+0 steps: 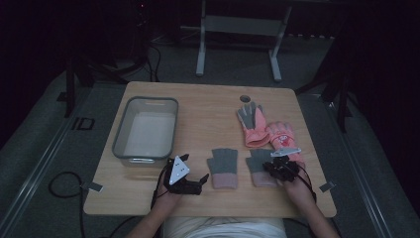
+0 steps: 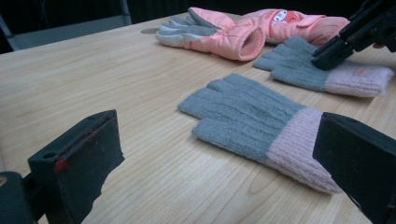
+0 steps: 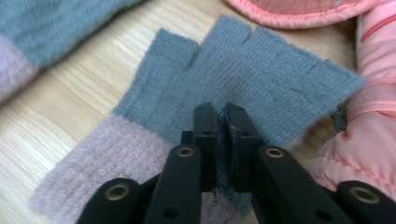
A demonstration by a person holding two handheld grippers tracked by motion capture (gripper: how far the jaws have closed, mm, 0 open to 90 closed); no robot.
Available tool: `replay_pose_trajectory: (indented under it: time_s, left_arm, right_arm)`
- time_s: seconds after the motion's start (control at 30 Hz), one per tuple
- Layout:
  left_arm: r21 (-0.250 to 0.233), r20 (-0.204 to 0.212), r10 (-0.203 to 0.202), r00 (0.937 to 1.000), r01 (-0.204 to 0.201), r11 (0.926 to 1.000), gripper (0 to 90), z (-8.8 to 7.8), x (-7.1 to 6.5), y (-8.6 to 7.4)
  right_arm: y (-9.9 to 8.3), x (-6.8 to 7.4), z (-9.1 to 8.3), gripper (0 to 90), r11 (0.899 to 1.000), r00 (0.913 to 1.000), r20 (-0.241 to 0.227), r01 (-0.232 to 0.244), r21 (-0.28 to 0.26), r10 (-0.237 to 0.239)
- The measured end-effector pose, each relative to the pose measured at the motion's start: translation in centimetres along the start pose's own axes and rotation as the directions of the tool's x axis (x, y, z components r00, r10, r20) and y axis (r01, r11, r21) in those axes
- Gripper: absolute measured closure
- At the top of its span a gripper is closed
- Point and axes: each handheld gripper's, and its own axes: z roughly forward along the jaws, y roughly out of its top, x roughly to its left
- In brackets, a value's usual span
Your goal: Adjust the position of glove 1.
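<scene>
1. Claws first: the right claw (image 3: 223,140) is pinching a raised fold of grey knit at the middle of the right-hand knit glove (image 3: 243,79), its jaws pressed nearly together on the fabric. The left claw (image 1: 194,184) is resting low on the counter (image 1: 208,106) with its jaws spread wide and nothing between them, pointing toward the left-hand knit glove (image 2: 254,126).
2. A grey plastic bin (image 1: 124,126) is sitting open and empty on the counter's left side, the largest thing there, well apart from all the gloves.
3. Two padded pink gloves (image 1: 255,130) are lying beyond the knit pair, one partly overlapping the other; the nearer one is touching the pinched glove's edge, so it is likely dragging along if the knit is pulled sideways.
4. The fingerless knit gloves, grey with pink ribbed cuffs, are lying flat side by side near the front edge. They are looking light, soft and floppy, so a pinched glove will probably be drooping from the claw rather than holding shape. Fuzzy yarn is giving good friction.
5. The ribbed cuff is looking like the thickest, firmest spot to take hold of; a mid-palm pinch is risking catching only the top layer.
</scene>
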Motion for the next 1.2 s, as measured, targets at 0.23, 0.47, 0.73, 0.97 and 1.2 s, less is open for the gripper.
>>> replay_pose_trajectory:
  time_s: [0.23, 0.47, 0.73, 0.97, 1.2]
  left_arm:
    - [0.000, -0.002, 0.001, 1.0000, -0.001, 1.0000, 0.8, 0.0, 0.0, 0.0]
    - [-0.009, 0.007, 0.009, 0.9999, -0.009, 0.9999, 0.9, -0.1, -0.1, 0.0]
    - [-0.012, 0.020, 0.000, 0.9998, 0.000, 0.9999, 0.8, -0.1, 0.0, -0.1]
    - [-0.011, 0.021, 0.002, 0.9998, -0.002, 0.9999, 0.8, -0.1, 0.0, 0.0]
    - [-0.007, 0.020, -0.003, 0.9998, 0.003, 1.0000, 0.8, -0.1, 0.0, 0.0]
  right_arm:
    - [2.6, 1.9, -3.0, 86.1, 0.996, 0.9994, -0.007, -0.035, -0.086, 0.034]
    - [6.4, 4.4, -4.9, 86.1, 0.984, 0.9966, -0.077, -0.042, -0.175, 0.029]
    - [8.7, 8.1, -3.0, 86.1, 0.987, 0.9861, -0.165, -0.012, -0.162, -0.015]
    - [8.3, 9.3, -0.4, 86.0, 0.995, 0.9790, -0.203, 0.000, -0.099, -0.020]
    - [7.2, 9.4, 1.8, 85.9, 0.999, 0.9751, -0.221, 0.006, -0.035, -0.013]
